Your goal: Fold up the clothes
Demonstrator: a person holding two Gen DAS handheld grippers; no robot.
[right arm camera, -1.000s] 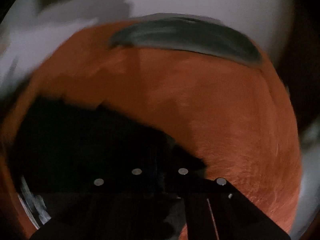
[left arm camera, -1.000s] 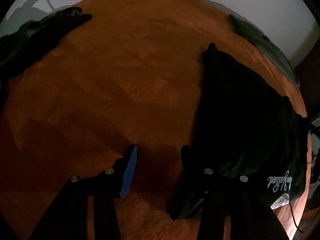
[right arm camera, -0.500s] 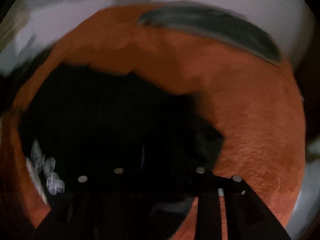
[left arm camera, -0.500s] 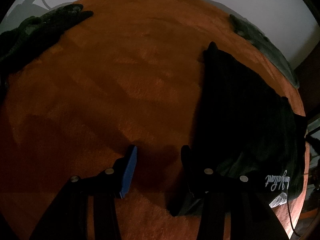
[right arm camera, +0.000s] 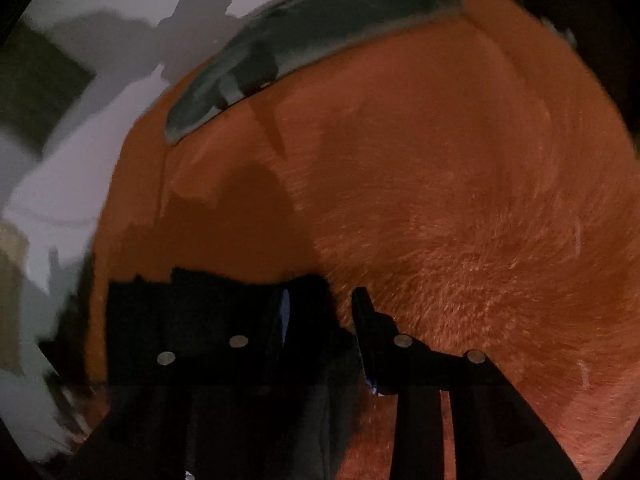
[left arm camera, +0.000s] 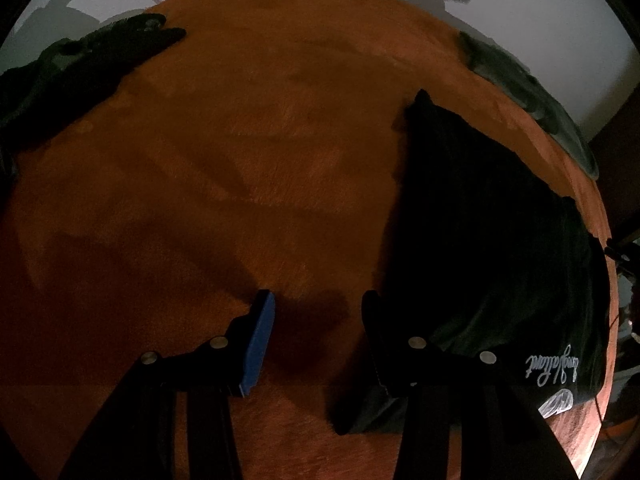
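A black garment (left arm camera: 488, 248) with white script lettering lies folded on the orange fleece blanket (left arm camera: 240, 168), at the right in the left wrist view. My left gripper (left arm camera: 316, 312) is open and empty, just left of the garment's near edge; its right finger touches or overlaps the cloth. In the right wrist view the black garment (right arm camera: 208, 312) lies at the lower left under the left finger. My right gripper (right arm camera: 320, 304) is open with its jaws apart, over the garment's right edge; I cannot tell whether cloth lies between them.
A dark green garment (left arm camera: 80, 64) lies at the blanket's far left. A grey-green cloth (left arm camera: 532, 96) lies along the far right edge, also in the right wrist view (right arm camera: 320, 32). White surface (left arm camera: 520, 8) surrounds the blanket. Cables and clutter show at the far right (left arm camera: 624, 264).
The right gripper has opened and swung right, so the black garment now sits lower left in its view. The left gripper has hardly moved.
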